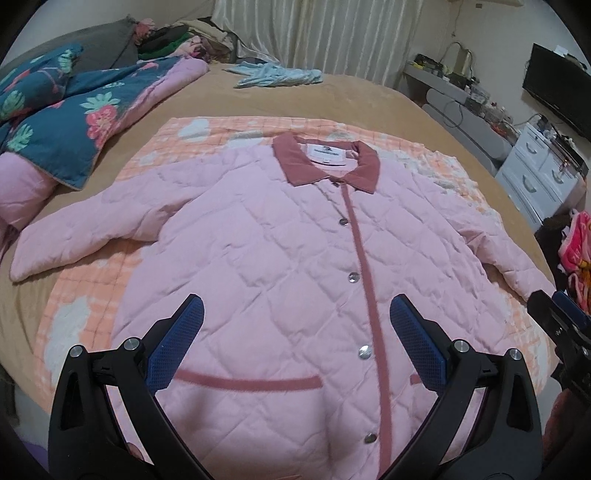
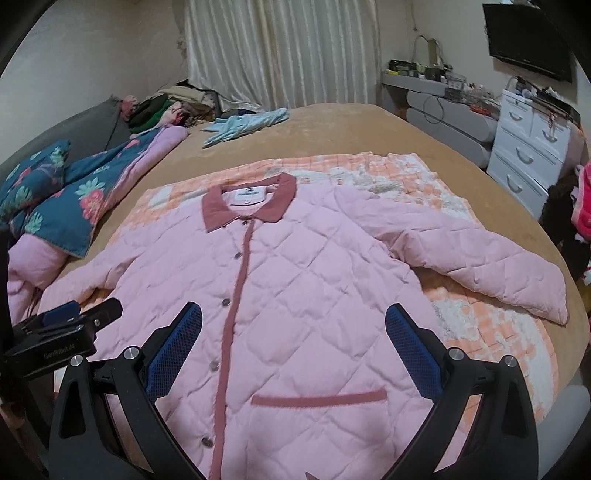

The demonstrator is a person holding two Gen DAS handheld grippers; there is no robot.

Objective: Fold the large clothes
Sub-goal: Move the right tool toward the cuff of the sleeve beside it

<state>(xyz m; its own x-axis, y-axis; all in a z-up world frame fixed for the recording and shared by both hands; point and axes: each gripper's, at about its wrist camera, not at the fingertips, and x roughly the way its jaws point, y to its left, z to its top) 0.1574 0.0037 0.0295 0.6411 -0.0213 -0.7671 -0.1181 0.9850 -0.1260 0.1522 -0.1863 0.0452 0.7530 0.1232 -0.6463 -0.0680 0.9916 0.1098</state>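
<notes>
A pink quilted jacket (image 1: 258,258) lay spread flat, front up and buttoned, on an orange-and-white checked blanket (image 1: 74,295) over the tan-covered bed (image 1: 351,96). Its dusty-rose collar (image 1: 325,162) pointed toward the far edge of the bed and the curtain (image 1: 314,33); its hem lay at the near edge, under both grippers. Both sleeves stretched out to the sides, the one toward the bed's left edge (image 1: 74,236) reaching off the blanket onto the tan cover.

The left gripper (image 1: 295,339) hovered above the lower front of the jacket, jaws spread wide and empty, the trimmed pocket (image 1: 251,384) and button placket (image 1: 364,350) showing between its blue pads (image 1: 177,347). The right gripper (image 2: 293,347) hung likewise released over the other lower half, above the second pocket (image 2: 319,398). Whether either touched the fabric could not be told.

A floral quilt (image 1: 66,122) was bunched along the bed's left edge, and a pale blue garment (image 1: 277,75) lay near the far edge.
</notes>
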